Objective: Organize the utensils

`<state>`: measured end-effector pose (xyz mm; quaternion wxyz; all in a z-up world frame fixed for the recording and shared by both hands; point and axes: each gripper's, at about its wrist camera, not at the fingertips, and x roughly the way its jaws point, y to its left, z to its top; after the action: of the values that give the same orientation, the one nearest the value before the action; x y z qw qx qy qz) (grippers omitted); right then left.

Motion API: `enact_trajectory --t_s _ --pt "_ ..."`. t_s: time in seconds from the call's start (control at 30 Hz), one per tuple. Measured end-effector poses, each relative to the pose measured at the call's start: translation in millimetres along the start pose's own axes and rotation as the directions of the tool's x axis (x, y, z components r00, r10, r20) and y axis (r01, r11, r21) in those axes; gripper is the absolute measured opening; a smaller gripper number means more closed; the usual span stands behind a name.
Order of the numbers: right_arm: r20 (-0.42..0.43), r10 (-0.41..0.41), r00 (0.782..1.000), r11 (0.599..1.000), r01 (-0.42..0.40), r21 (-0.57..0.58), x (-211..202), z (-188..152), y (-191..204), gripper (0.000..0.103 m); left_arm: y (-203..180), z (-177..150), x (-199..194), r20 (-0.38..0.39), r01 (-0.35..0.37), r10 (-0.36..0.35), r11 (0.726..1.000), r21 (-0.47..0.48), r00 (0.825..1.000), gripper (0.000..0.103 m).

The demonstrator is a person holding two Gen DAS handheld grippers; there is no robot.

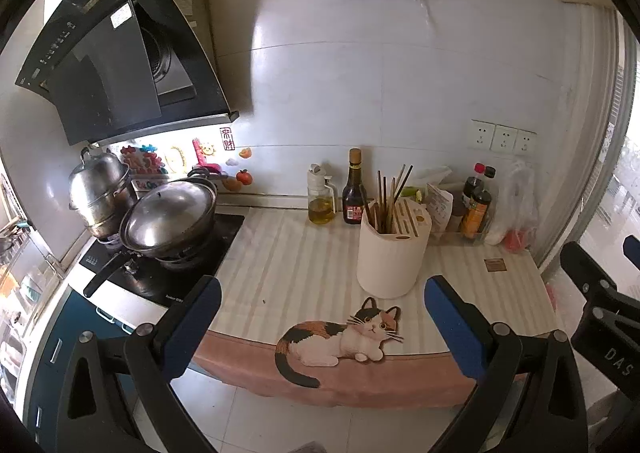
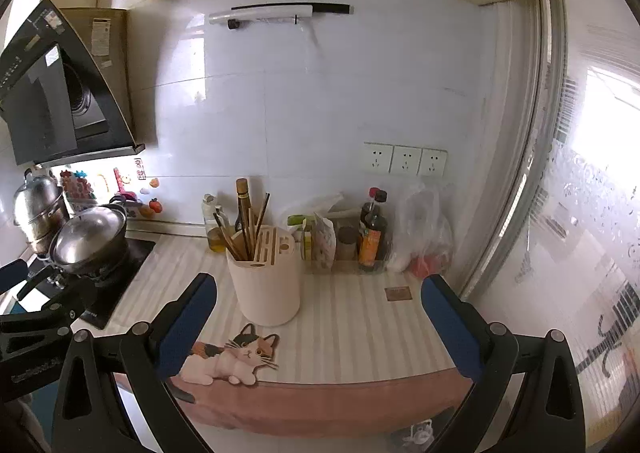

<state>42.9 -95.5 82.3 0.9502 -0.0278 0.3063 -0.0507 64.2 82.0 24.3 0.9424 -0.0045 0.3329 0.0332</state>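
Left wrist view: left gripper (image 1: 322, 319) wide open, empty, blue pads (image 1: 450, 321) spread above the front edge of the surface (image 1: 280, 261). Cream utensil holder (image 1: 390, 255) stands upright mid-surface, toward the right side, just behind the cat decal (image 1: 340, 341) at the front edge. Chopsticks (image 1: 390, 193) stick up from the holder's left compartment; slotted insert fills the rest. Oil bottle (image 1: 321, 197) and dark sauce bottle (image 1: 354, 189) stand at the back edge, left of the holder. Lidded wok (image 1: 168, 219) and steel steamer pot (image 1: 100, 193) on the stove at the left end. Part of the right gripper shows at the right frame edge. Right wrist view: right gripper (image 2: 320, 323) also wide open, holding nothing, fingers over the front edge. Utensil holder (image 2: 266, 277) sits left of centre between the fingers, chopsticks (image 2: 244, 229) leaning in it. Condiment bottles (image 2: 372, 237) and plastic bag (image 2: 424, 229) at the back right corner, under the wall sockets (image 2: 406, 159).
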Motion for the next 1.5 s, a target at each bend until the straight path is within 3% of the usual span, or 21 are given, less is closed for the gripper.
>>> enact_trajectory --t_s 0.77,1.5 --pt "-0.022 -0.006 1.0 1.0 0.005 -0.01 10 1 11 0.103 8 4 14 0.0 0.032 -0.032 0.999 -0.001 0.999 0.103" --pt "-0.03 -0.006 1.0 1.0 0.006 -0.018 11 -2 11 0.103 5 3 9 0.014 0.014 -0.014 1.0 -0.009 1.0 0.103"
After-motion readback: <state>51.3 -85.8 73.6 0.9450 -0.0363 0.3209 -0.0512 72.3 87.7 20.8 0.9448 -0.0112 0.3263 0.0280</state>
